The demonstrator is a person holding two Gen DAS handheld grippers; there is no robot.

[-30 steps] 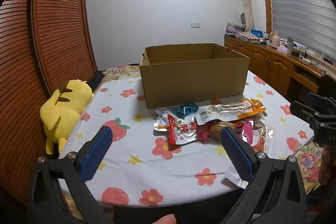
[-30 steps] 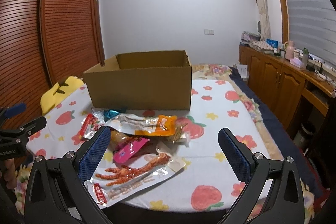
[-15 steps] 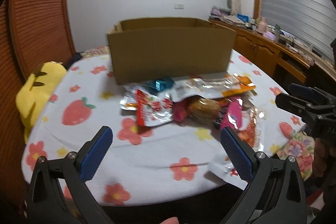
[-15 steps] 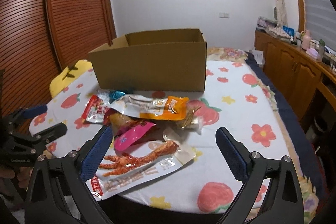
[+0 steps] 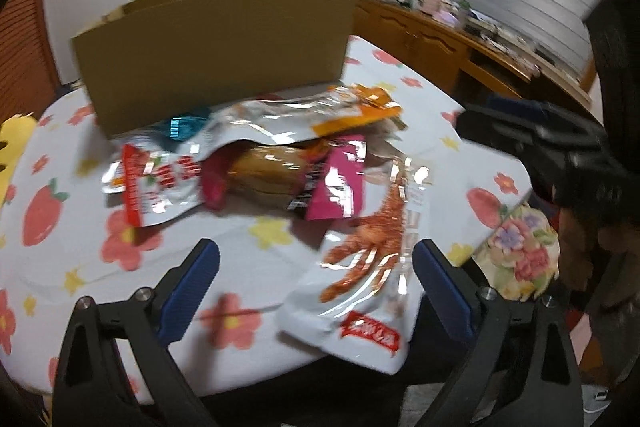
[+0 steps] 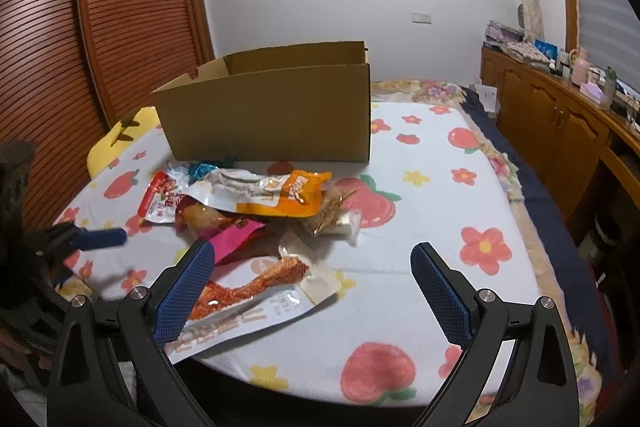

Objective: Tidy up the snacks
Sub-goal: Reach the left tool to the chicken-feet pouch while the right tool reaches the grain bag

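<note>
A pile of snack packets lies in front of an open cardboard box (image 5: 216, 47) (image 6: 272, 111). Nearest is a clear chicken-foot packet (image 5: 364, 267) (image 6: 256, 303). Behind it lie a pink packet (image 5: 338, 183) (image 6: 232, 239), a brown bun (image 5: 268, 175), a red and silver packet (image 5: 152, 183) (image 6: 162, 199), an orange and silver pouch (image 5: 304, 119) (image 6: 272, 193) and a teal sweet (image 5: 180, 127). My left gripper (image 5: 316, 291) is open, just before the chicken-foot packet. My right gripper (image 6: 312, 291) is open, its left finger over that packet's right end.
The table has a white cloth (image 6: 420, 227) with strawberries and flowers. A yellow plush toy (image 6: 120, 135) sits at the table's far left. A small gold-wrapped packet (image 6: 332, 217) lies right of the pile. A wooden sideboard (image 6: 560, 131) runs along the right wall.
Both grippers have moved forward and lower towards the snack pile. The left view has swung right, so the chicken-foot packet now lies between its fingers. Both stay open.
</note>
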